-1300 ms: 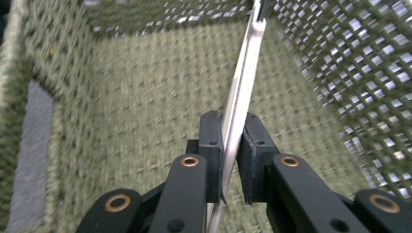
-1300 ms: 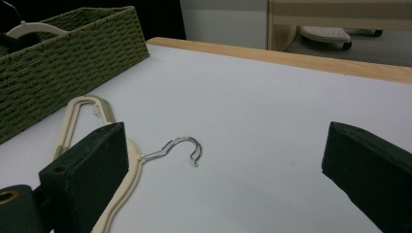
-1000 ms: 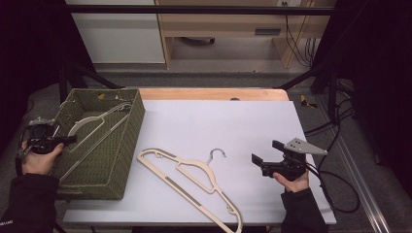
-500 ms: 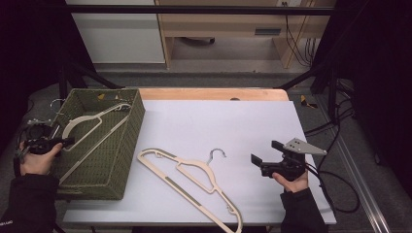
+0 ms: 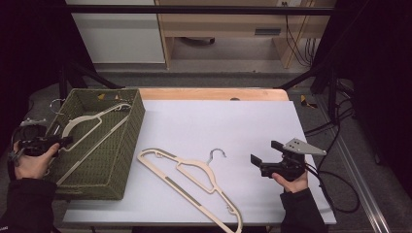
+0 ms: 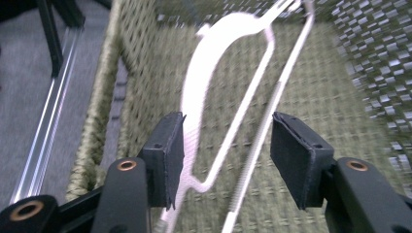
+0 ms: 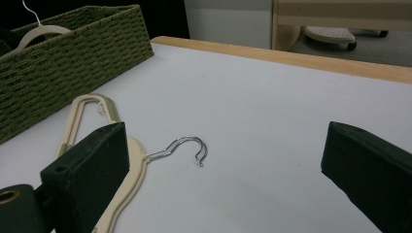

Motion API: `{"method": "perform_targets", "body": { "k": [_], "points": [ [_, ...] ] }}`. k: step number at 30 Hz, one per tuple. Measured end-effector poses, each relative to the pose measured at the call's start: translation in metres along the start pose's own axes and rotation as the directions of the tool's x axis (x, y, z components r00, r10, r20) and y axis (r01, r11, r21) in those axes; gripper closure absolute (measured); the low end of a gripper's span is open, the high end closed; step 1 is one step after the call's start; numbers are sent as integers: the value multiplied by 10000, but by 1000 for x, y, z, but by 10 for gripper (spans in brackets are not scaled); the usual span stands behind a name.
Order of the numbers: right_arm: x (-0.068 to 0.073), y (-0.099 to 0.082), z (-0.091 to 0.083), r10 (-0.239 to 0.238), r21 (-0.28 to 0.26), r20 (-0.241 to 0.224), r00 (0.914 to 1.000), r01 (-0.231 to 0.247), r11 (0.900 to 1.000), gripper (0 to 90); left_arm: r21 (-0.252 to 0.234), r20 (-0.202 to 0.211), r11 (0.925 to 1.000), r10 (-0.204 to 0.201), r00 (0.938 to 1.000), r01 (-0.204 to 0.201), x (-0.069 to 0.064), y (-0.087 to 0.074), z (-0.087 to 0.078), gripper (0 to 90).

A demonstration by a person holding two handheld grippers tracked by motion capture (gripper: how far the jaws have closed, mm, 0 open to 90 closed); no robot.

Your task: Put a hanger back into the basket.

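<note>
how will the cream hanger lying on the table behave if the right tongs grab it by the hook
Probably stiff: the hanger on the table keeps its shape lying flat. Likely light, since its frame is thin and open. Gripped by the smooth metal hook, it may well slip or swing, its long arms hanging far from the grip; the right tongs stand open beside it.

Left tongs (image 5: 60, 141) have just been opening, jaws parted; right tongs (image 5: 265, 158) held level, jaws wide.

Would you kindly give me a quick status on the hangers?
Left gripper just opened, hanger released in basket. Right gripper open, empty. Second hanger on table, path clear.
</note>
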State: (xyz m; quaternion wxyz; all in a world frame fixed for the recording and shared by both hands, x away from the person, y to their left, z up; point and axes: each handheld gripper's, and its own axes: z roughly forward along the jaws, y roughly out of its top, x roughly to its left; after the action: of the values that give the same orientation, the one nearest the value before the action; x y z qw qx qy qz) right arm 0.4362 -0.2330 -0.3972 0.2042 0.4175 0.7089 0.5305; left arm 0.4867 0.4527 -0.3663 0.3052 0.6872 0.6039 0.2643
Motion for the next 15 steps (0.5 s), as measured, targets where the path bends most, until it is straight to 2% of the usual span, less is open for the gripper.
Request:
{"method": "perform_targets", "body": {
  "k": [2,4,6,7,8,10,12,15],
  "points": [
    [1,1,-1,-15,-20,-44,10000,15,10000,37,-392,173,9991,163,9997,-156,-7,1,-7,427],
    [1,1,-1,-49,-43,-49,10000,48,10000,37,-905,554,9954,358,9978,-306,-17,3,-14,403],
    [1,1,-1,-61,-62,-57,10000,60,10000,37,-1364,829,9897,560,9950,-443,-26,6,-21,371],
    [1,1,-1,-47,-64,-58,10000,46,10000,37,-1659,1014,9846,731,9922,-556,-33,7,-25,353],
    [1,2,-1,-2,-69,-31,10000,2,10000,36,-1977,1225,9791,722,9898,-469,-39,9,-28,334],
    [1,2,-2,-39,-79,-78,10000,38,10000,36,-2382,1610,9698,919,9827,-517,-51,11,-34,295],
    [1,2,-3,-21,-130,-103,9999,20,9999,36,-2726,2042,9603,1171,9719,-585,-63,13,-39,255],
    [0,2,-4,-64,-174,-67,10000,63,9998,35,-3230,2407,9433,1598,9573,-763,-82,16,-45,203]
  ]
}}
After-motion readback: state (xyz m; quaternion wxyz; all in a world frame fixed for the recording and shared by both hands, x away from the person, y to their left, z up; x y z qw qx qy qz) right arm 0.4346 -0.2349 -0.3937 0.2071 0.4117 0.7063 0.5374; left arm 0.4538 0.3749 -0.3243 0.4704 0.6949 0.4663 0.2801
